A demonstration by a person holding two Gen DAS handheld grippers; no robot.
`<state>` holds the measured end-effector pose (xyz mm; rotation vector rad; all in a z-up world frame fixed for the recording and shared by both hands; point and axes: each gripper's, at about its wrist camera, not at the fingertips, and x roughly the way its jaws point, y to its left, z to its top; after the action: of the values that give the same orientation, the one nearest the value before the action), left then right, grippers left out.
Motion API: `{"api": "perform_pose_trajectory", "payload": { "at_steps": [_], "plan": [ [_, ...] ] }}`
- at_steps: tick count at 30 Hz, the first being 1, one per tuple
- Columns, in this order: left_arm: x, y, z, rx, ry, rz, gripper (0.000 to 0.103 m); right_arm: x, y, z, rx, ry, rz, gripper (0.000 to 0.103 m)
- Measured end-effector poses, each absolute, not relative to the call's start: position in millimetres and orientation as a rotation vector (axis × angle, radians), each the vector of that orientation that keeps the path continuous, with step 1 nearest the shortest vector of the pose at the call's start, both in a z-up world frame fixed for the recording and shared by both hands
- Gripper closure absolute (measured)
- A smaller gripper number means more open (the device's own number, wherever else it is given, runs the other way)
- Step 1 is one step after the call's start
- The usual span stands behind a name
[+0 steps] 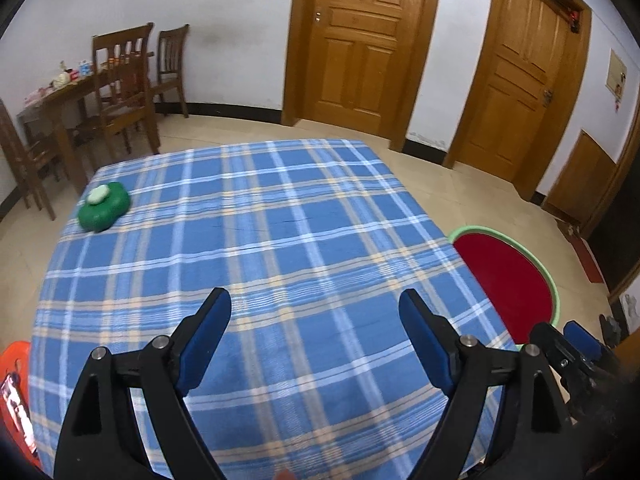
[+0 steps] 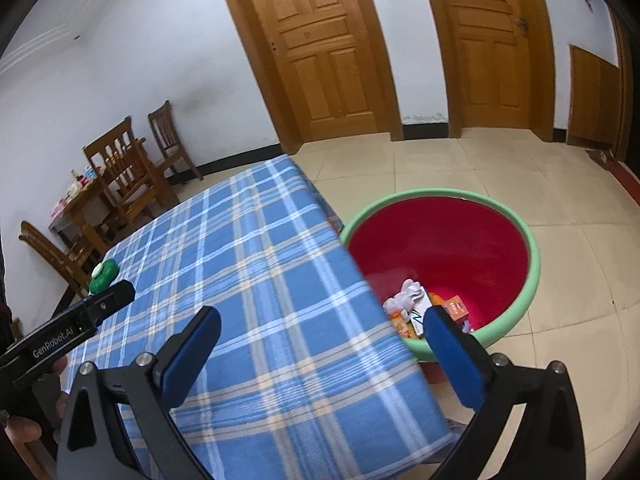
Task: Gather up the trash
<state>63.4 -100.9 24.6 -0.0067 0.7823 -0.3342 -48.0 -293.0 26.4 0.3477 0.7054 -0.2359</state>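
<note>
A red tub with a pale green rim [image 2: 532, 240] stands on the floor beside the table's right edge; crumpled paper and several small cartons [image 2: 424, 308] lie in its bottom. The tub [image 1: 508, 272] also shows at the right of the left wrist view. My left gripper [image 1: 316, 304] hangs open over the blue plaid tablecloth [image 1: 260, 240] with nothing between its fingers. My right gripper [image 2: 320, 324] is open wide above the table's right edge, its right finger [image 2: 452, 356] over the tub's near rim, holding nothing. A green flower-shaped box with a white top [image 1: 103, 206] sits at the table's far left corner.
Wooden chairs [image 1: 120, 88] and a cluttered small table [image 1: 60, 88] stand at the back left by the wall. Two wooden doors [image 1: 356, 40] are behind the table. An orange object [image 1: 16, 384] and a phone screen sit at the lower left edge. A hand [image 2: 24, 432] holds the left gripper.
</note>
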Motion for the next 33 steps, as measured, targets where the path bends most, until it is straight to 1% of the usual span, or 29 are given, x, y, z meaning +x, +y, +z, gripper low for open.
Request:
{"api": "perform_pose_trajectory", "payload": {
  "at_steps": [14, 33],
  "plan": [
    [40, -63, 30, -0.040, 0.733, -0.228, 0.018, -53, -256, 31, 0.273, 0.681, -0.216, 0.000],
    [36, -55, 29, -0.048, 0.717, -0.189, 0.018, -53, -249, 32, 0.254, 0.678, -0.208, 0.000]
  ]
}}
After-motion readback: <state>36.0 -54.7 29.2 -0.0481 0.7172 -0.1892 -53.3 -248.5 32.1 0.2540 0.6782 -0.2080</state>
